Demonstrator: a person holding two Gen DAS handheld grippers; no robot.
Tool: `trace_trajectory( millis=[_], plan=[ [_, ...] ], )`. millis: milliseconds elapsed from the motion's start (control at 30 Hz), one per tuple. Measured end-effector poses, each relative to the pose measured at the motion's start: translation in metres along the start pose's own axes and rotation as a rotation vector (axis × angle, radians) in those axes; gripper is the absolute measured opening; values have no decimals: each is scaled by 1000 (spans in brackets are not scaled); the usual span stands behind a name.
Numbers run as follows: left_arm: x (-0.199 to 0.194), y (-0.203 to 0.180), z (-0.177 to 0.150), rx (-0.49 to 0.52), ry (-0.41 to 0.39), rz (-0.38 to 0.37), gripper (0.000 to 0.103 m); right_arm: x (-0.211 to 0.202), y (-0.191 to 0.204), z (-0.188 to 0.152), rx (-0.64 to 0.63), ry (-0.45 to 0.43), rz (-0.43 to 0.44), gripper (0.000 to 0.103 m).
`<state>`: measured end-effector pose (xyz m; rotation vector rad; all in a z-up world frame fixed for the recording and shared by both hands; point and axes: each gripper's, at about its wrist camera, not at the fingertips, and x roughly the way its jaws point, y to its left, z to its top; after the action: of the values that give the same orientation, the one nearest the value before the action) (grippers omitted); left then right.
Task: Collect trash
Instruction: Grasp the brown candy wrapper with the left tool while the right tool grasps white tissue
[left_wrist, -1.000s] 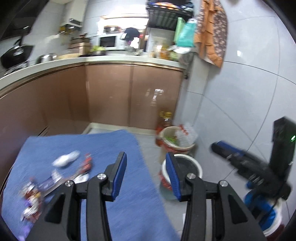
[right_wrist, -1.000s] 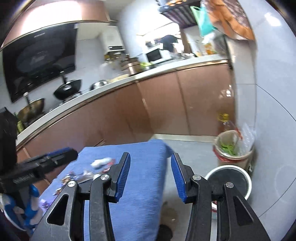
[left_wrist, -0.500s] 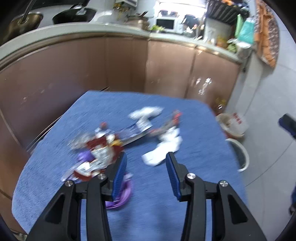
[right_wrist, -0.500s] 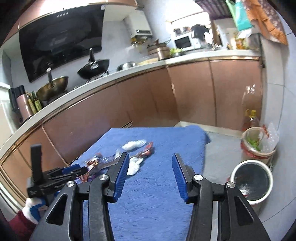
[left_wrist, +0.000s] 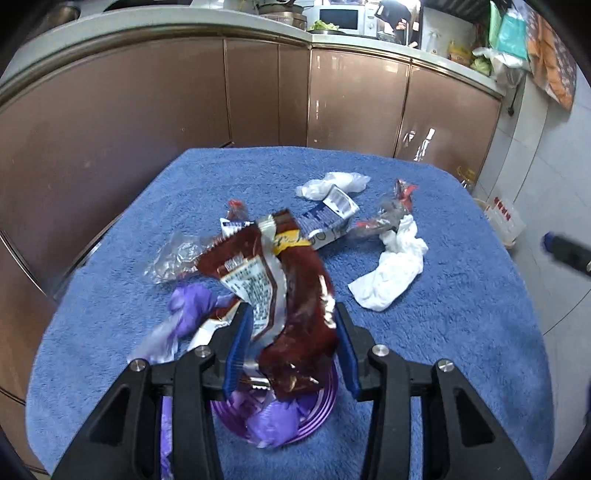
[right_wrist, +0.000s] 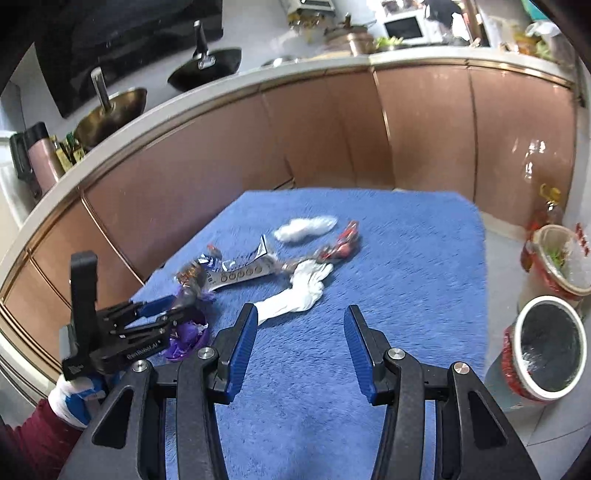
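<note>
Trash lies on a blue towel-covered table (left_wrist: 461, 332). A dark red snack wrapper (left_wrist: 291, 295) stands up between the open jaws of my left gripper (left_wrist: 291, 347), over a purple plastic lid (left_wrist: 295, 424) and purple wrappers (left_wrist: 192, 306). Farther off lie a crumpled white tissue (left_wrist: 391, 273), a blue-white wrapper (left_wrist: 328, 218), a second white tissue (left_wrist: 332, 184) and a red-grey wrapper (left_wrist: 395, 210). My right gripper (right_wrist: 301, 347) is open and empty above the towel (right_wrist: 406, 277), short of the white tissue (right_wrist: 299, 291). The left gripper also shows in the right wrist view (right_wrist: 155, 314).
A round bin with a dark liner (right_wrist: 546, 347) stands on the floor right of the table. Beside it is a second bin with green scraps (right_wrist: 557, 258). Brown kitchen cabinets (left_wrist: 258, 92) curve behind the table. A tiled wall is on the right.
My left gripper has swung from the bins to the table and come down around the dark red wrapper. My right gripper has turned toward the table and moved closer to the white tissue.
</note>
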<state>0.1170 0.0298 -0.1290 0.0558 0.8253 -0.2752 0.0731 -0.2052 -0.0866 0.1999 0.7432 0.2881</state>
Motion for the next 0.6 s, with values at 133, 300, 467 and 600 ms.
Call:
trace_trajectory(
  millis=[133, 300, 467, 600],
  plan=[
    [8, 11, 2, -53, 21, -50, 21, 39, 4, 1, -8, 66, 27, 48],
    [7, 20, 4, -90, 5, -98, 13, 83, 1, 3, 19, 124, 49, 48],
    [4, 25, 8, -125, -29, -139, 9, 118, -8, 13, 43, 146, 25, 48],
    [1, 28, 8, -155, -45, -166, 8, 143, -16, 17, 59, 167, 6, 48]
  ],
)
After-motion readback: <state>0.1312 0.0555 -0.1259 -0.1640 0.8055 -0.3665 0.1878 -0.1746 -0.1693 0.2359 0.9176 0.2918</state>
